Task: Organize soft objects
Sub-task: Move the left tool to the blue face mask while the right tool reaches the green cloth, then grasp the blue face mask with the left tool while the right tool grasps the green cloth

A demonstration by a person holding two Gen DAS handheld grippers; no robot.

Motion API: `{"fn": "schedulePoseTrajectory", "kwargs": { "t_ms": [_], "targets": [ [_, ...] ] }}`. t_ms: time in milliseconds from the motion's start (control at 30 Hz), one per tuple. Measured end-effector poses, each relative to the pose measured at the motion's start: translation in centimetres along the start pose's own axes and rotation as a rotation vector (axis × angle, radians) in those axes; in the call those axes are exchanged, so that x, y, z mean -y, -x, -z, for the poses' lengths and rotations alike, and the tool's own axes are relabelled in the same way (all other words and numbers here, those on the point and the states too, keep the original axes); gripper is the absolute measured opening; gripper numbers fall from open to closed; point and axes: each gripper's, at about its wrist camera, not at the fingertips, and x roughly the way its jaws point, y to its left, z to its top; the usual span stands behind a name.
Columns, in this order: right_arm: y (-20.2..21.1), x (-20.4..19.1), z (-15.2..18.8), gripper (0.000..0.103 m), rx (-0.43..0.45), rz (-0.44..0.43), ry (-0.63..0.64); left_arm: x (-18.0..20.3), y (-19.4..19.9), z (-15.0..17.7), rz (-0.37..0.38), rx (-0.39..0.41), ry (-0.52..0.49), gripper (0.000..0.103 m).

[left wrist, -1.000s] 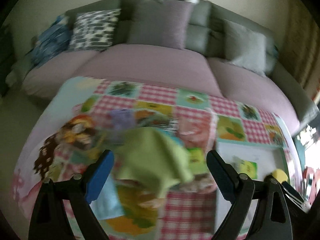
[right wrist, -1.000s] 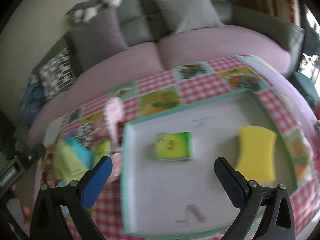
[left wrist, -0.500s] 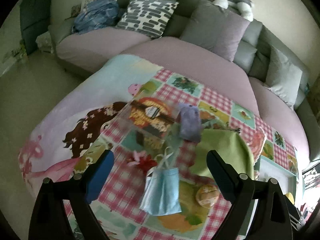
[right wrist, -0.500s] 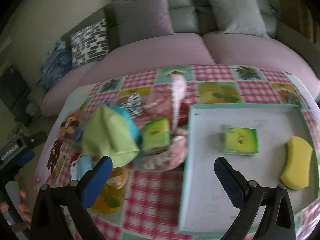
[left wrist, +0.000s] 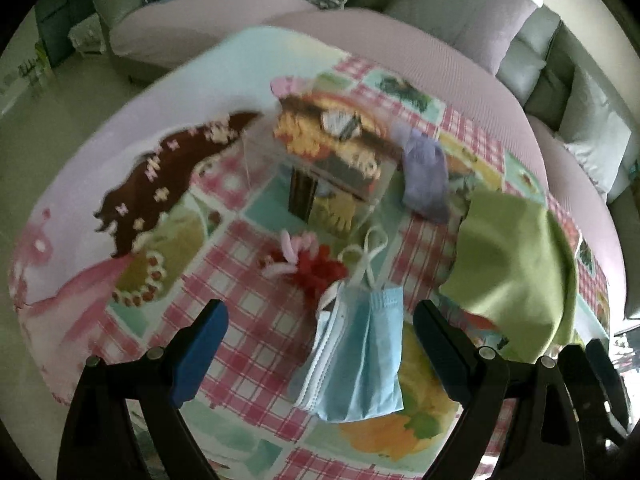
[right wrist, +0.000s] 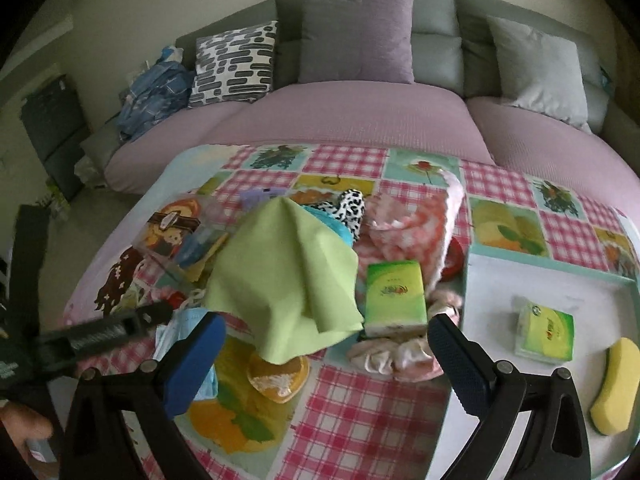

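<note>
My left gripper (left wrist: 320, 338) is open just above a stack of blue face masks (left wrist: 356, 352) lying on the patterned cloth. A red and pink scrunchie (left wrist: 308, 260) lies beyond the masks, and a purple sock (left wrist: 426, 176) and a green cloth (left wrist: 516, 264) lie to the right. My right gripper (right wrist: 326, 354) is open over the same pile, where the green cloth (right wrist: 288, 276) covers other fabrics. A green tissue pack (right wrist: 394, 298) and pink scrunchies (right wrist: 394, 356) sit between its fingers. The tray (right wrist: 496, 336) at right holds a tissue pack (right wrist: 546, 330) and a yellow sponge (right wrist: 614, 384).
A clear plastic box (left wrist: 320, 168) stands behind the scrunchie. A round orange pad (right wrist: 276, 374) lies near the green cloth. A sofa (right wrist: 360, 120) with cushions runs behind the table. My left gripper's body (right wrist: 100, 334) reaches in from the left of the right wrist view.
My left gripper has come lower and closer to the blue masks. My right gripper has moved left, from over the tray to over the pile of fabrics. Both stay open.
</note>
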Motion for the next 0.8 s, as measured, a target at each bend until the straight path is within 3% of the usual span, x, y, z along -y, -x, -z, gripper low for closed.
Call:
{"fn": "schedulePoseTrajectory", "kwargs": {
  "t_ms": [233, 367, 533, 800],
  "targets": [
    [-0.9, -0.5, 0.0, 0.083, -0.001, -0.021, 0.012, 0.4, -2.1, 0.4, -0.002, -0.065, -0.011, 0.094],
    [-1.5, -0.8, 0.1, 0.078, -0.010, -0.042, 0.015, 0.5, -3.0, 0.6, -0.011, -0.092, -0.013, 0.094],
    [-2.2, -1.1, 0.4, 0.058, -0.030, -0.056, 0.015, 0.5, -3.8, 0.8, -0.010, -0.118, -0.013, 0.094],
    [-2.2, -0.9, 0.7, 0.036, -0.031, -0.074, 0.019, 1.2, -4.2, 0.9, 0.011, -0.120, -0.027, 0.094]
  ]
}}
